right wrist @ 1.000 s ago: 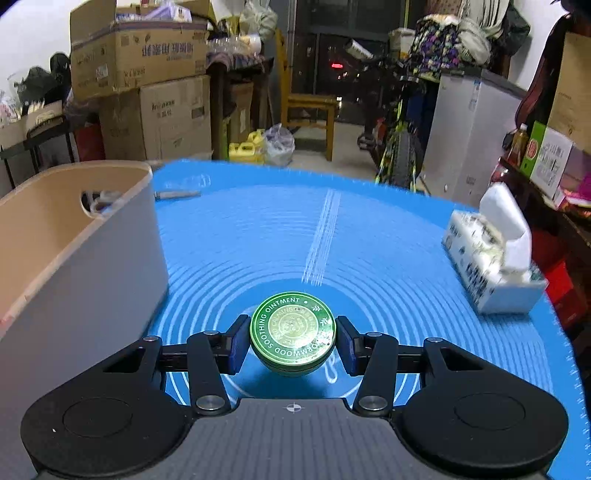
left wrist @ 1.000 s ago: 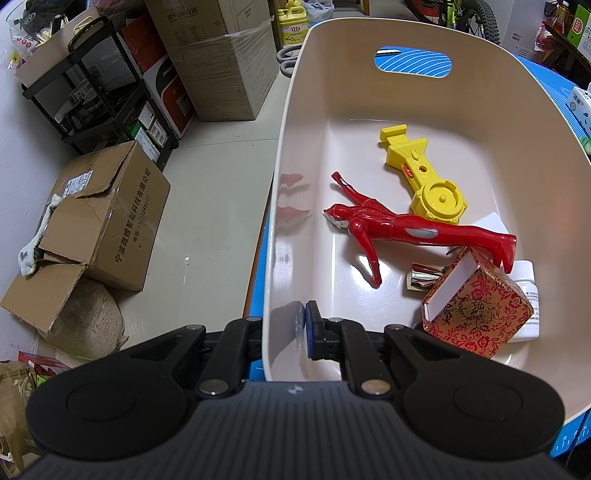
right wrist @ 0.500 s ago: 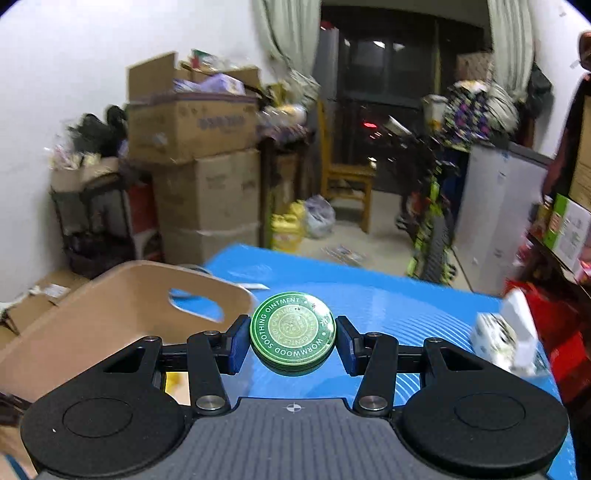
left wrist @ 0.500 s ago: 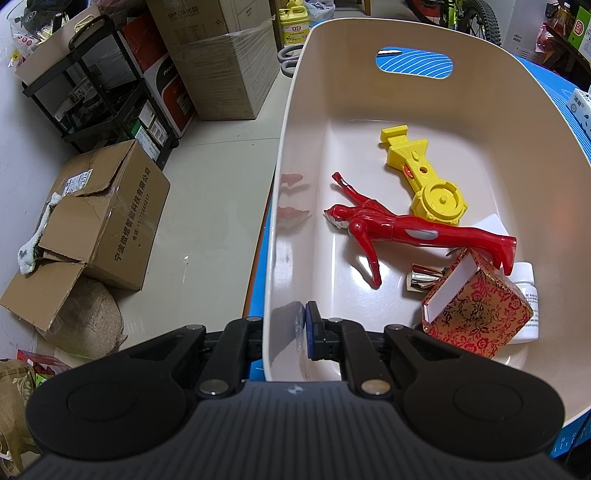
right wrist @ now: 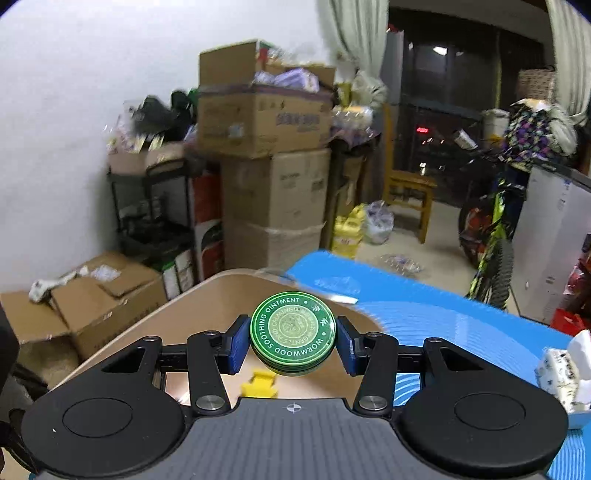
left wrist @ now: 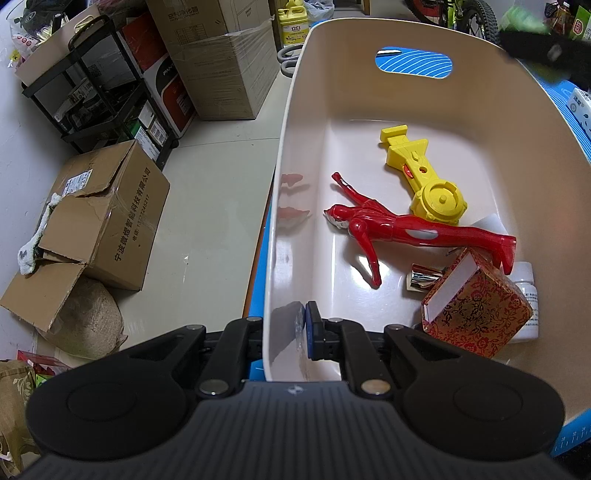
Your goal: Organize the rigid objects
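The left gripper (left wrist: pixel 284 332) clamps the near wall of the beige bin (left wrist: pixel 480 110). The right gripper (right wrist: pixel 292 343) grips the green ointment tin (right wrist: pixel 292 332) above the bin, over the yellow toy (right wrist: pixel 258 384). Blue mat (right wrist: pixel 443 317) lies beyond.

Bright indoor light glares off the bin floor (left wrist: pixel 354 284); edges bend, and the right view seems motion-blurred.

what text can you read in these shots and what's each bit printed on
"WORMWOOD SOOTHING OINTMENT": rim of the green tin held in the right gripper.
"宁波微飓智能科技有限公司": side of the cardboard box on the floor.
Too small or blurred: the tin's inner ring, white bottle label, yellow jug label, stacked cartons.
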A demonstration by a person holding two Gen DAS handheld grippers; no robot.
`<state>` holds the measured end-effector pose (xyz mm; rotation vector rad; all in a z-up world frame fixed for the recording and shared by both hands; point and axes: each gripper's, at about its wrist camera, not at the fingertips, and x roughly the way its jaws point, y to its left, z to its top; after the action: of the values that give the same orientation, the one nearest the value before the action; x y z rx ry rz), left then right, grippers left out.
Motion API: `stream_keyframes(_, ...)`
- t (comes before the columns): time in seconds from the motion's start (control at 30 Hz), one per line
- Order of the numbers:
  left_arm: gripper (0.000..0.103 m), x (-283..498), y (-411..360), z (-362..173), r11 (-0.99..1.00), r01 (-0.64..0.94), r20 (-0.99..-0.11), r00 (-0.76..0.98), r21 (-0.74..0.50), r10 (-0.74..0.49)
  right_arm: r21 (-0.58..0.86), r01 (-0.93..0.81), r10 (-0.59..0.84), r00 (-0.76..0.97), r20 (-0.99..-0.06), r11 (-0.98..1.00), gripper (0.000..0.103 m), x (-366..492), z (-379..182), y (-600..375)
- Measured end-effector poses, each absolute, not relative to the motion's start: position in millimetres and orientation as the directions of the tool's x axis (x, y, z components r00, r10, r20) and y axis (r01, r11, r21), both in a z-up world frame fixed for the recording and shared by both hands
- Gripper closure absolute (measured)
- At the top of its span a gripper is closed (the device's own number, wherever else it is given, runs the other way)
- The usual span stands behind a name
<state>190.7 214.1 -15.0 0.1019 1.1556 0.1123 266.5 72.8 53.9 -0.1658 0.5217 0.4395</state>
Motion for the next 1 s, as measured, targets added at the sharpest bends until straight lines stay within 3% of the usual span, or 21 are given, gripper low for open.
stream_keyframes(0.47,0.089,191,214,-15,0.989,-0.037,-0.906,0.399,0.141,0.144,-0.057,-0.502,0.308,0.612,-0.729,0.863,0.049,262,2,105)
stream_keyframes(0.73,0.087,185,213,-8,0.988,-0.048,-0.901,0.405,0.149,0.156,-0.023,-0.481,0.347,0.665,-0.661,0.877,0.024,244,23,85)
stream_keyframes(0.8,0.069,181,211,-4,0.986,-0.057,-0.898,0.406,0.157,0.167,0.000,-0.462,0.354,0.679,-0.643,0.887,0.021,240,36,75)
stream_keyframes(0.83,0.044,178,210,1,0.984,-0.062,-0.891,0.419,0.165,0.176,0.007,-0.454,0.355,0.686,-0.635,0.891,0.020,238,41,71)
stream_keyframes(0.87,0.030,174,208,6,0.983,-0.066,-0.880,0.439,0.171,0.182,0.014,-0.445,0.356,0.697,-0.622,0.896,0.019,233,48,65)
stream_keyframes(1.0,0.028,162,197,35,0.986,-0.073,-0.842,0.512,0.151,0.167,0.014,-0.410,0.339,0.736,-0.586,0.912,0.008,214,72,46)
